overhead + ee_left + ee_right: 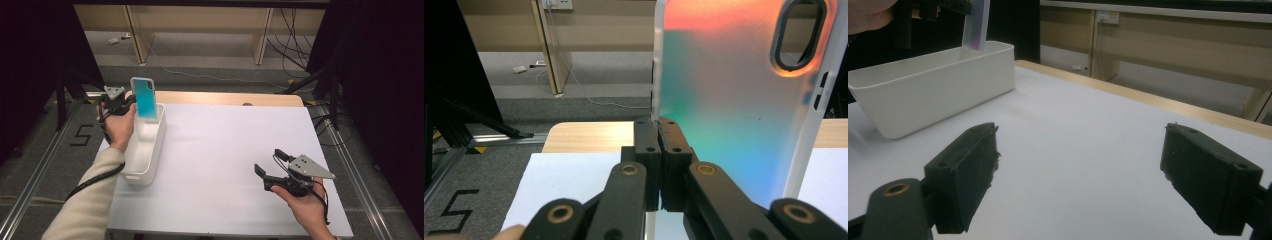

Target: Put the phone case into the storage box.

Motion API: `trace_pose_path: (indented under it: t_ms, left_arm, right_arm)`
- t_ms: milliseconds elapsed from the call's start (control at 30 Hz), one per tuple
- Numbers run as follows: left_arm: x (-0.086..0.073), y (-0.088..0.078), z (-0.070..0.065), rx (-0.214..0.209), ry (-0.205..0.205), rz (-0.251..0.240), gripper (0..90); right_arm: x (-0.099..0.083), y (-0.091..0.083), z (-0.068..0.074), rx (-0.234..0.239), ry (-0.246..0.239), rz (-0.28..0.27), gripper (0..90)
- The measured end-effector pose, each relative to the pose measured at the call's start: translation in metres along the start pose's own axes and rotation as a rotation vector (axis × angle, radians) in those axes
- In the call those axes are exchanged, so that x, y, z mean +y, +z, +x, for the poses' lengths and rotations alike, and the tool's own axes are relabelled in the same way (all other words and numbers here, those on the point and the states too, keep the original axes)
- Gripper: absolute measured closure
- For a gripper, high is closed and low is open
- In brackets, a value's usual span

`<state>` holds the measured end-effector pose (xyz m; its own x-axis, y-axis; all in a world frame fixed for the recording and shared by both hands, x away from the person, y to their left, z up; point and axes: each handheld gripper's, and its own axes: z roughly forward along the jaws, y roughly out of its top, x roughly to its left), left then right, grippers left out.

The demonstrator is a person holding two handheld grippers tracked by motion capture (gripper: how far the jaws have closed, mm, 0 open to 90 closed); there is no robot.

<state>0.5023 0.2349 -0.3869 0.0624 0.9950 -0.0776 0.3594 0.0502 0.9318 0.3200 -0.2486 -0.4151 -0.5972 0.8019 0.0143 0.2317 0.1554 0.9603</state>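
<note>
Holding the phone case (144,97) upright over the far end of the white bin (150,159), the left gripper (658,131) has its jaws pinched tight on the case's side edge, so nearly all of it sticks out past the pads. Looks like the drop-in step; next it needs lowering into the bin before letting go. Right gripper (270,163) idles wide open and empty over the white table (220,150).

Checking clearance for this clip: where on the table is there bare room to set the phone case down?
The white mat lies bare between the white bin and the right tongs. It is crowded at the bin's far end, where the left tongs hold the phone case.
</note>
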Motion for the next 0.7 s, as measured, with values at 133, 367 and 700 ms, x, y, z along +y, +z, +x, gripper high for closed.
trace_pose_path:
  t_ms: [133,367,700]
  left_arm:
    - [0.0,0.004,-0.002,0.006,-0.001,0.008,88.2]
    - [-0.001,0.012,-0.003,0.01,0.005,0.023,88.3]
    - [-0.003,0.02,-0.005,0.022,0.006,0.042,88.2]
  right_arm:
    - [0.0,0.001,0.0,-0.006,-0.001,-0.008,16.3]
    - [0.0,0.0,0.0,0.002,-0.001,-0.002,16.3]
    - [-0.001,0.002,0.001,0.013,0.01,-0.018,16.3]
